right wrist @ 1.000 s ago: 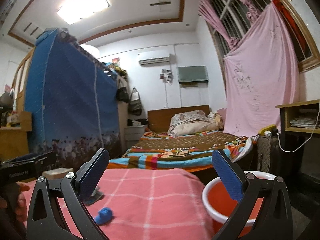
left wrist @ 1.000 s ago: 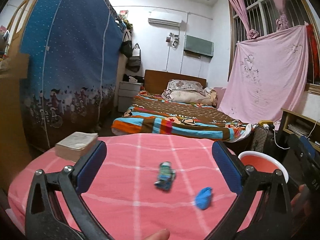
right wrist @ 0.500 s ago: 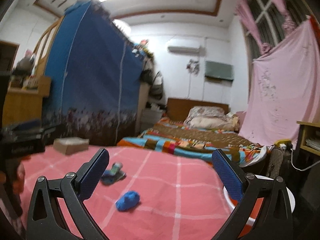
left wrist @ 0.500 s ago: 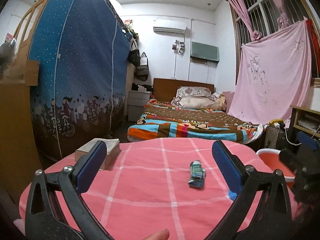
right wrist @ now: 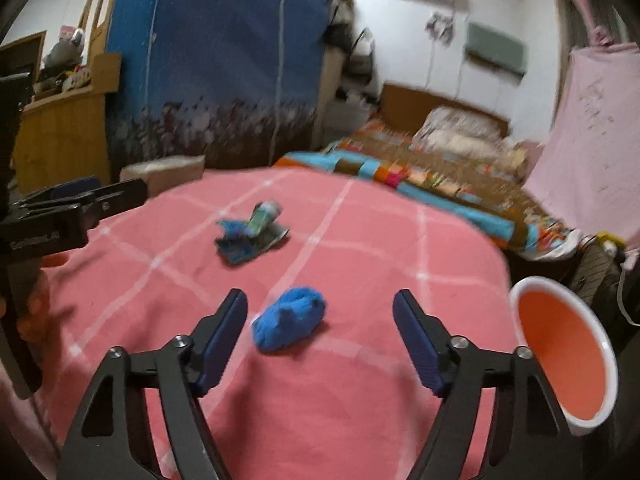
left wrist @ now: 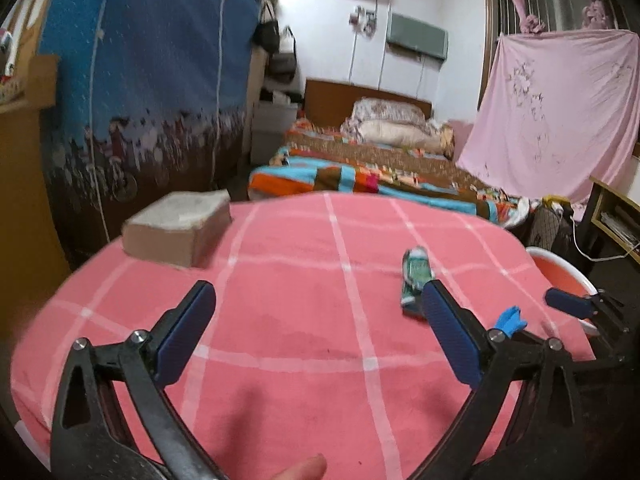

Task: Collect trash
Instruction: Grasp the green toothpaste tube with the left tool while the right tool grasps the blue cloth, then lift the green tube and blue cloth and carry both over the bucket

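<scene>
Both grippers have dropped closer to the pink checked tablecloth since half a second ago. From the right wrist camera, the right gripper now brackets the blue crumpled wad, jaws spread wide with the wad between them nearer the left pad, not yet pinched. At 11 o'clock from the wad, well apart, lies the green-and-blue wrapper. The orange basin with a white rim sits off the table's edge at 3 o'clock; nothing shows inside it. From the left wrist camera, the left gripper hangs released over bare cloth, the wrapper beside its right pad. A brown box rests at 10 o'clock.
</scene>
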